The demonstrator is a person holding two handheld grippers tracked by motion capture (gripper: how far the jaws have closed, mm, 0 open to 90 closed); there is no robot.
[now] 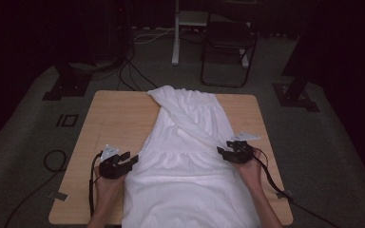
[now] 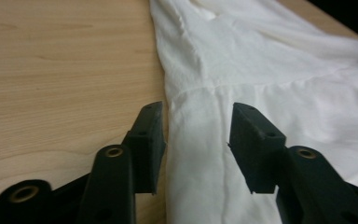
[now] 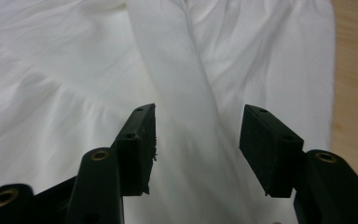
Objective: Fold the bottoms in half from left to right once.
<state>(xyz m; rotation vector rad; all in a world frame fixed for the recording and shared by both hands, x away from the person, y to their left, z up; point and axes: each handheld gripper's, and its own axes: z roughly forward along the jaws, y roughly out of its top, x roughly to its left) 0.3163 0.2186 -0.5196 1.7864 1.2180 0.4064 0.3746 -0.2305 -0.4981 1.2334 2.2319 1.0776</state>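
Holding both tools just off the cloth, I have nothing gripped: my left hand-held gripper (image 1: 134,160) sits at the left edge of the white dress (image 1: 190,156), jaws apart, with only the hem edge lying between them on the wood, and my right hand-held gripper (image 1: 224,148) hangs over the right side, jaws parted above a folded band of fabric. No pad presses on anything in either gripper view.

The dress lies flat down the middle of the desk (image 1: 114,118), its top corner folded over on a diagonal toward the far edge, its near end running off toward me.

The main risk, as I judge it, is a bad pinch. If I close the left jaws where they stand I may catch a single layer or scrape the wood and miss. On the right, the band crosses other layers, so closing there could grab too many and drag the diagonal fold out of line. Uneven pulls from the two sides would skew the whole piece, and the overhanging near end could slide it toward me.

Nothing on the desk blocks me. Beyond it stand a dark chair (image 1: 228,47) and a white stand (image 1: 176,33); cables (image 1: 52,161) lie on the floor at left, well apart.
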